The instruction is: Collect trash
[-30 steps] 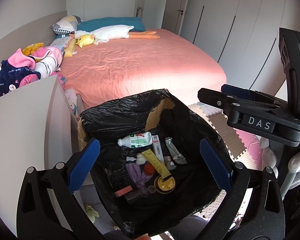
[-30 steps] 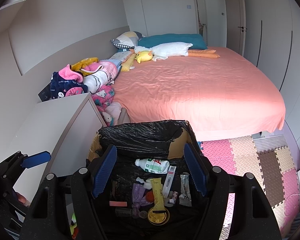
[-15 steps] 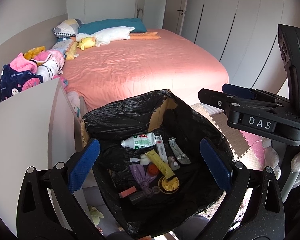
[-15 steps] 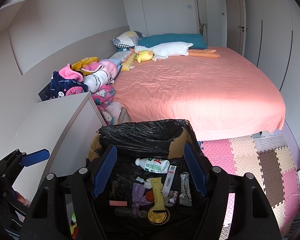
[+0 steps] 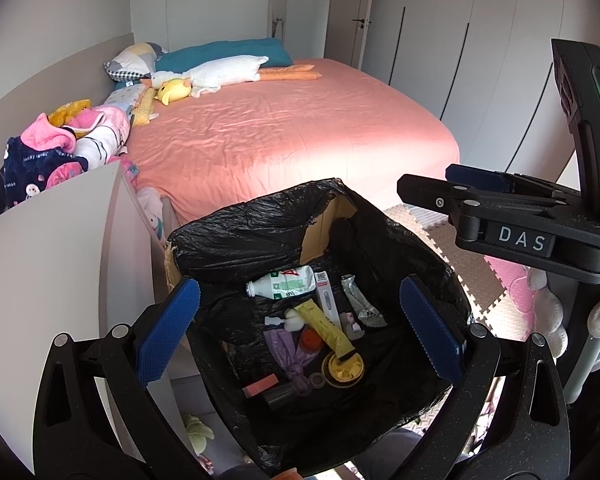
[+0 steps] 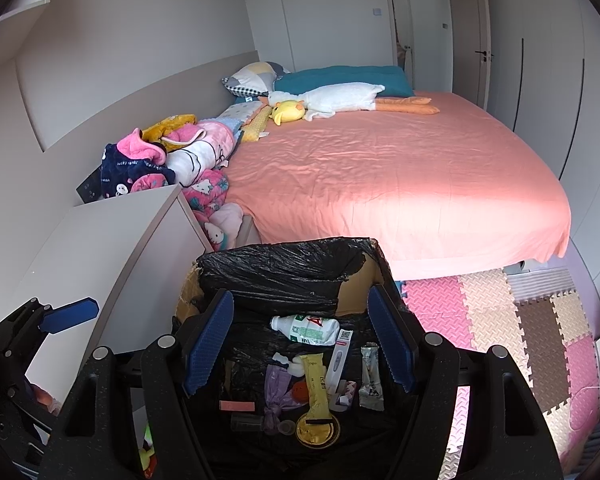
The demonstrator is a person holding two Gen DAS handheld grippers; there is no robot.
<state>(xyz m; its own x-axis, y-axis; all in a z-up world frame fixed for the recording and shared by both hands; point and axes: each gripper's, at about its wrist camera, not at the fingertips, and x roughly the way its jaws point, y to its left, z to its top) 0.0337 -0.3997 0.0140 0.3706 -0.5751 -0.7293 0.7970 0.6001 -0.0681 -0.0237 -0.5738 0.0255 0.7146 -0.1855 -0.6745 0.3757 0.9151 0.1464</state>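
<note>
Hovering over the bin (image 5: 260, 240): both tongs spread wide, nothing held. Left tongs (image 5: 300, 328) frame the opening of the black bag (image 5: 236, 236) from above; right tongs (image 6: 300, 344) do the same in the right wrist view. Right tongs also show at the right edge of the left wrist view (image 5: 480, 196), beside and above the bin.

Trash sits at the bag's bottom: white bottle (image 5: 284, 283) lying on its side, yellow tube (image 5: 324, 328), yellow lid (image 5: 344, 368), silver wrapper (image 5: 360, 308), purple scrap (image 5: 288, 356), pink bar (image 5: 260, 384).

Bin stands on the floor between the white bench (image 6: 100, 248) and the foam mat (image 6: 500, 320), at the foot of the bed (image 6: 400, 172).
</note>
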